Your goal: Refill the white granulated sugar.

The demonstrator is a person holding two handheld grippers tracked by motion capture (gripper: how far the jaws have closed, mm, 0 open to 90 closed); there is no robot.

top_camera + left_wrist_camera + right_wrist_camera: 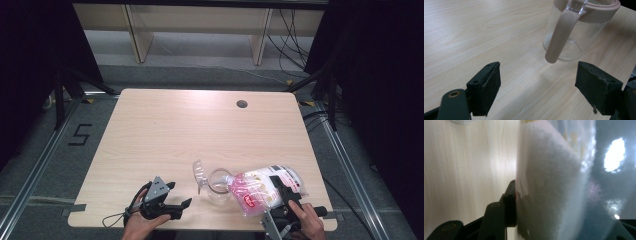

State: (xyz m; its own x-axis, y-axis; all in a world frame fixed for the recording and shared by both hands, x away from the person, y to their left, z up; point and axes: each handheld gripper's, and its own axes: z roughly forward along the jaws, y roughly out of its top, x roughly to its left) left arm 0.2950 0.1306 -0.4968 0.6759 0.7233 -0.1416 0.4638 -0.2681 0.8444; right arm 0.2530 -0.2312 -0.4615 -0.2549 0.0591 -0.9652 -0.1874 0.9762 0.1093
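On the left, I am seeing the left hand (141, 223) resting at the near edge of the table (165, 130), and it is holding the left gripper (181, 207) low and pointing it to the right. Its jaws are standing wide apart with nothing between them. In the left gripper view, the clear jug (574, 27) with the pink handle (560, 37) is standing just ahead of those jaws, not touching them. In the high view the jug (218, 183) is sitting near the front of the table, with its clear lid (200, 175) lying beside it. To the right, the right hand (311, 223) is holding the right gripper (286, 199), and its jaws are squeezing a plastic bag (267, 189) of white powder. The bag is leaning over the jug's mouth. The table is light wood with a round hole (242, 104) near the far edge. Grey floor (60, 165) and black curtains (30, 60) are sitting around it.
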